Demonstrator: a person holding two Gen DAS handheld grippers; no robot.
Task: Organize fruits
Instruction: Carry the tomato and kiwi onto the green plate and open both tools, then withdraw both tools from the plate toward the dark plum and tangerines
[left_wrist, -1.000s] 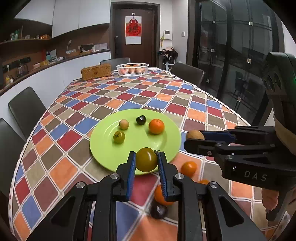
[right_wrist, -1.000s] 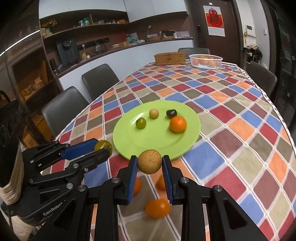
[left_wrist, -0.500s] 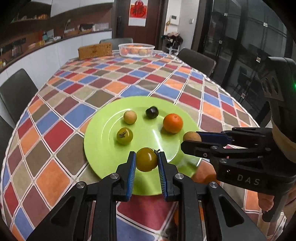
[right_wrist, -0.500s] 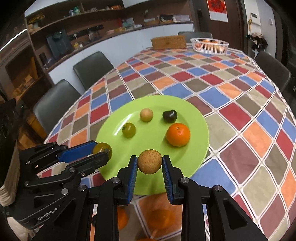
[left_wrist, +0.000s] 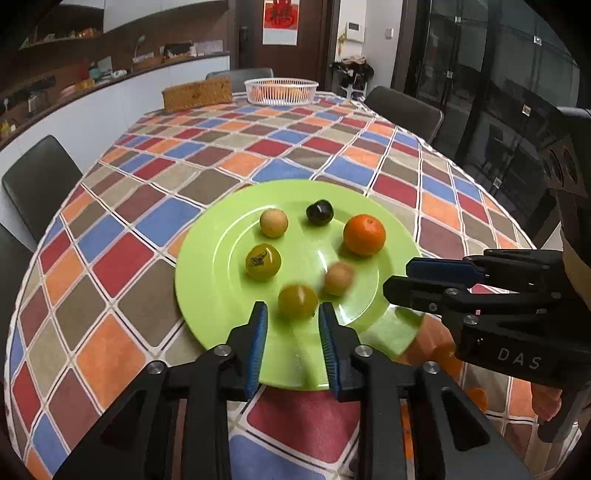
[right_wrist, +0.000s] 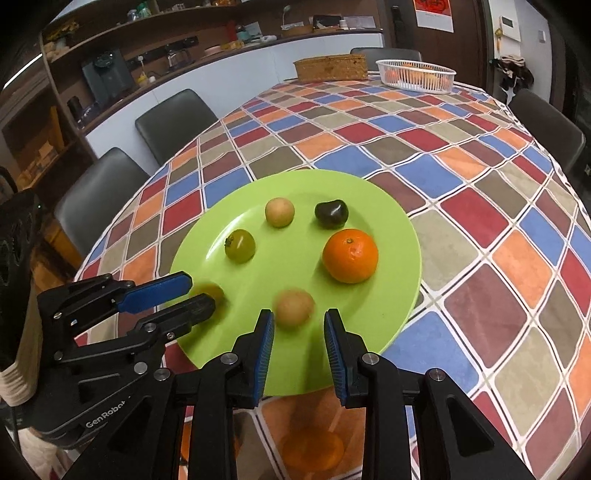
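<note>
Resting on one green plate (left_wrist: 207, 280) are six fruits, both hand-held grippers (left_wrist: 290, 321) (right_wrist: 298, 328) gaping apart.

"DAS" stands in pale letters on the right gripper (left_wrist: 397, 277) body; "GenRobot", partly cut off, on the left gripper (right_wrist: 195, 293) body, at eight o'clock.

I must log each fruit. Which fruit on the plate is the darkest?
The small black fruit at the far side of the green plate, behind the orange.
</note>
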